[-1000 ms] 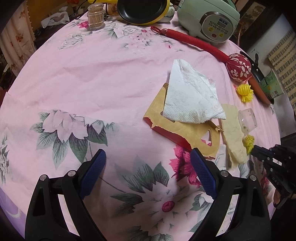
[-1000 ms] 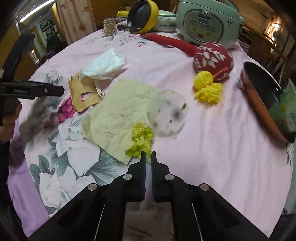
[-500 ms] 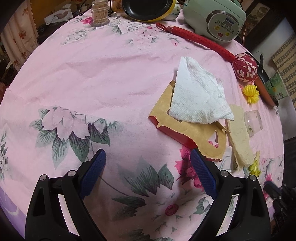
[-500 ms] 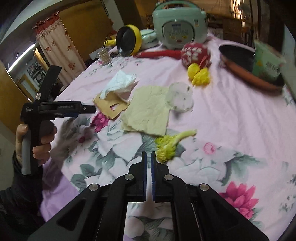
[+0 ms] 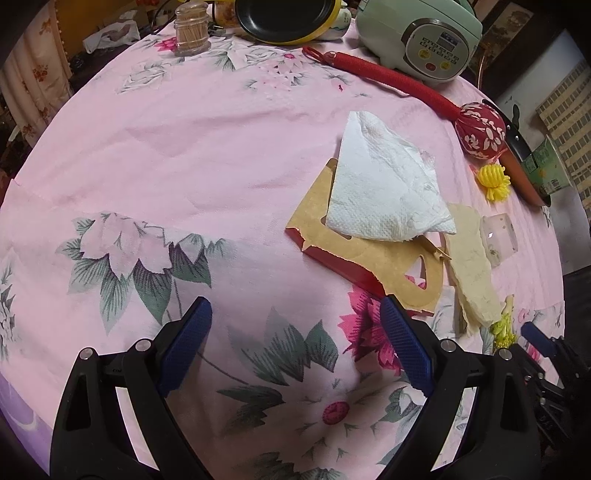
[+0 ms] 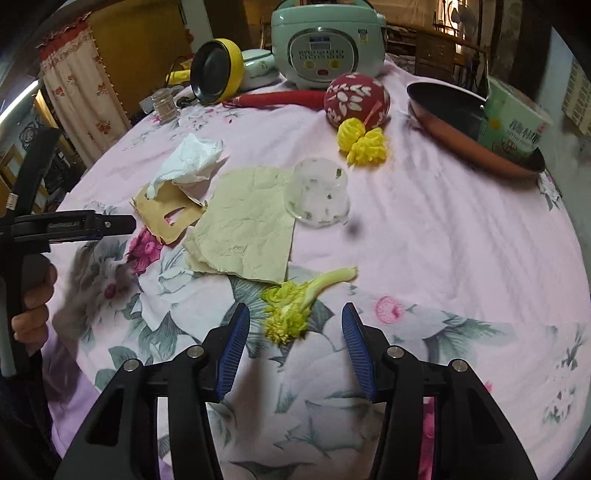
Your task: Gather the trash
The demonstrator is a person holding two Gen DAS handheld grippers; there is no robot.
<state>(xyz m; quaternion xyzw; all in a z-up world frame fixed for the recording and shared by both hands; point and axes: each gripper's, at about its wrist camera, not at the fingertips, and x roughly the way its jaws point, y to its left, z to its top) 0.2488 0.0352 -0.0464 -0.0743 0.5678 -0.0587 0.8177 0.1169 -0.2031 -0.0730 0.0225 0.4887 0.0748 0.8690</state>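
Observation:
My right gripper (image 6: pixel 295 334) hovers low over the table, its jaws opening. A green leafy vegetable scrap (image 6: pixel 291 310) lies on the cloth between the fingertips, and the pads do not press on it. Behind it lie a cream paper napkin (image 6: pixel 247 229), a clear plastic cup (image 6: pixel 319 195) on its side, a torn brown cardboard piece (image 6: pixel 166 210) and a crumpled white paper towel (image 6: pixel 192 158). My left gripper (image 5: pixel 295 332) stands wide open over the bare flowered cloth, short of the cardboard (image 5: pixel 369 254) and towel (image 5: pixel 384 188). The scrap (image 5: pixel 504 326) shows at its right.
At the back stand a green rice cooker (image 6: pixel 325 40), a yellow pan (image 6: pixel 218 74) and a toothpick jar (image 5: pixel 192 29). A red massage hammer (image 6: pixel 356 98), yellow pompoms (image 6: pixel 364 142) and a frying pan (image 6: pixel 465 129) holding a green carton sit at the right. A hand holds the left gripper (image 6: pixel 92 225).
The right gripper's jaws have parted from shut, and its view has rolled and pulled back. The vegetable scrap now lies off the napkin, nearer the front. The left gripper has barely moved.

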